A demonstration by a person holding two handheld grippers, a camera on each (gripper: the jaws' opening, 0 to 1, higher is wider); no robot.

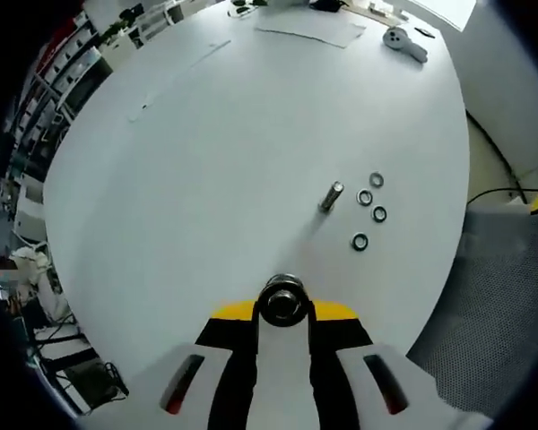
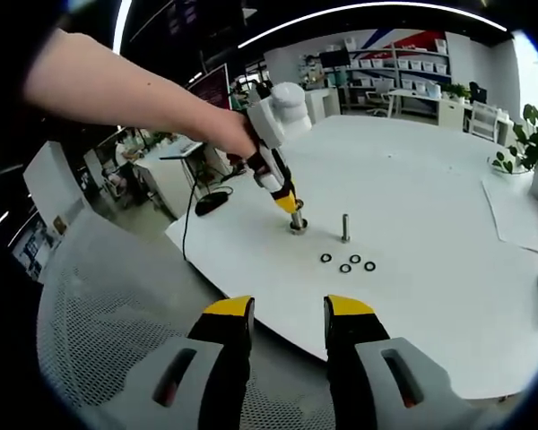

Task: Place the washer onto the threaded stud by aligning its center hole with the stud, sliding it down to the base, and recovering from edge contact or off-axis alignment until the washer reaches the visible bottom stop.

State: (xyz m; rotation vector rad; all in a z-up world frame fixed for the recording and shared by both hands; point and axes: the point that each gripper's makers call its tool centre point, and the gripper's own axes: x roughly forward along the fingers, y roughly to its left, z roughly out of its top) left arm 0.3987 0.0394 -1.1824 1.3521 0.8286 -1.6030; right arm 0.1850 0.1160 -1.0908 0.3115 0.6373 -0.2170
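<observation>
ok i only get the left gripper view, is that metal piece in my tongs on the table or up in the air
observer: In the right gripper view the metal piece looks to stand on the table, with the left tongs gripping its top end.
operator: and the right tongs, where are they
observer: The right tongs are open and empty, at the table's near edge above a mesh chair.
operator: is the stud straight
observer: Seen from the side, the stud stands upright beside the metal piece, apart from it. The four washers lie flat on the side towards the right tongs.
</observation>
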